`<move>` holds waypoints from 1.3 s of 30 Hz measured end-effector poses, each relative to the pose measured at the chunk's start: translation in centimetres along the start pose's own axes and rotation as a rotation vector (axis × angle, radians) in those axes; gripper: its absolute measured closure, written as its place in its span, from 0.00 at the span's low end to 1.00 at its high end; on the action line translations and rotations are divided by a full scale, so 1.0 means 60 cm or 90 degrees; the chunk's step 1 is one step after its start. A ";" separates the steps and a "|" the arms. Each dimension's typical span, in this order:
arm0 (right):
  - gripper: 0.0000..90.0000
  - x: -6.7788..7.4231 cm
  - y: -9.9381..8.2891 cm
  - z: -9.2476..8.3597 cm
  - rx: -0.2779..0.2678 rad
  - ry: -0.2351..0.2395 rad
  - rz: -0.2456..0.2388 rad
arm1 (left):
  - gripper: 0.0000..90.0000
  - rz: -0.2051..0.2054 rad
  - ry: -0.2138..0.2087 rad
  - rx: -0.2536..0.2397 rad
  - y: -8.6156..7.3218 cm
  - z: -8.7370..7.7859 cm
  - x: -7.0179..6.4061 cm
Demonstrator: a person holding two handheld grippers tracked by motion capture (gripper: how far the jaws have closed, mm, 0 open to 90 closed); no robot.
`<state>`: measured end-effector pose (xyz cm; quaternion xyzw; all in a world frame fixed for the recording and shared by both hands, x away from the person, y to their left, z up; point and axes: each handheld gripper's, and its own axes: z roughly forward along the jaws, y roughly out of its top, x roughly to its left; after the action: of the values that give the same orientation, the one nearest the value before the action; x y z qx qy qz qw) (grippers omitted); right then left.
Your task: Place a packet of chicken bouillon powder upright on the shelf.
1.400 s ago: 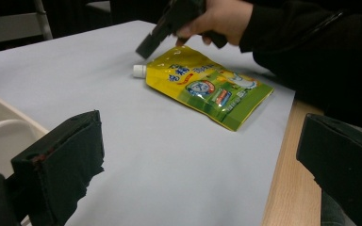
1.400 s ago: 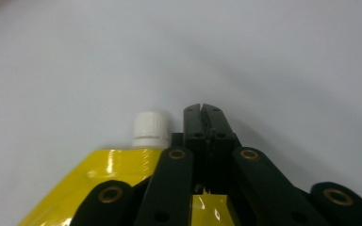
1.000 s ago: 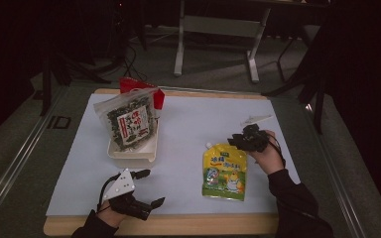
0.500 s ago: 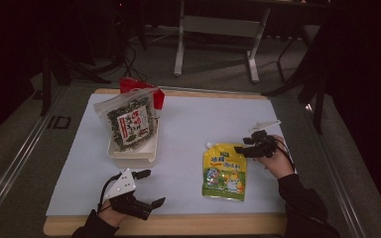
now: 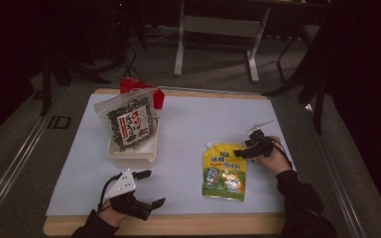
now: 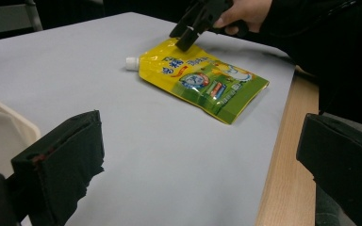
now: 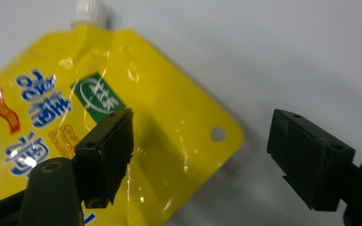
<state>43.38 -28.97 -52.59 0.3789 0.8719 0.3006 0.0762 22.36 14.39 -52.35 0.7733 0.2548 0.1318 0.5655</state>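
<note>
Yellow and glossy, the spouted pouch lies flat on the grey mat near the front right edge, white cap pointing away from the person; the right gripper hangs over its upper right corner, jaws just opened wide, one over the film, one over bare mat, nothing pinched; the left gripper rests agape near the white tray; risk, as I judge it: slick film may slide from a shallow corner bite, or the lower jaw may shove the pouch rather than get beneath it
</note>
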 end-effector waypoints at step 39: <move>0.97 0.091 0.027 -0.026 0.008 -0.035 -0.113 | 0.03 -0.002 -0.006 0.007 -0.001 0.005 0.002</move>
<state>39.99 -24.94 -49.85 0.3088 0.9016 0.2764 0.1240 22.56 14.24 -52.52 0.7767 0.2541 0.1255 0.5625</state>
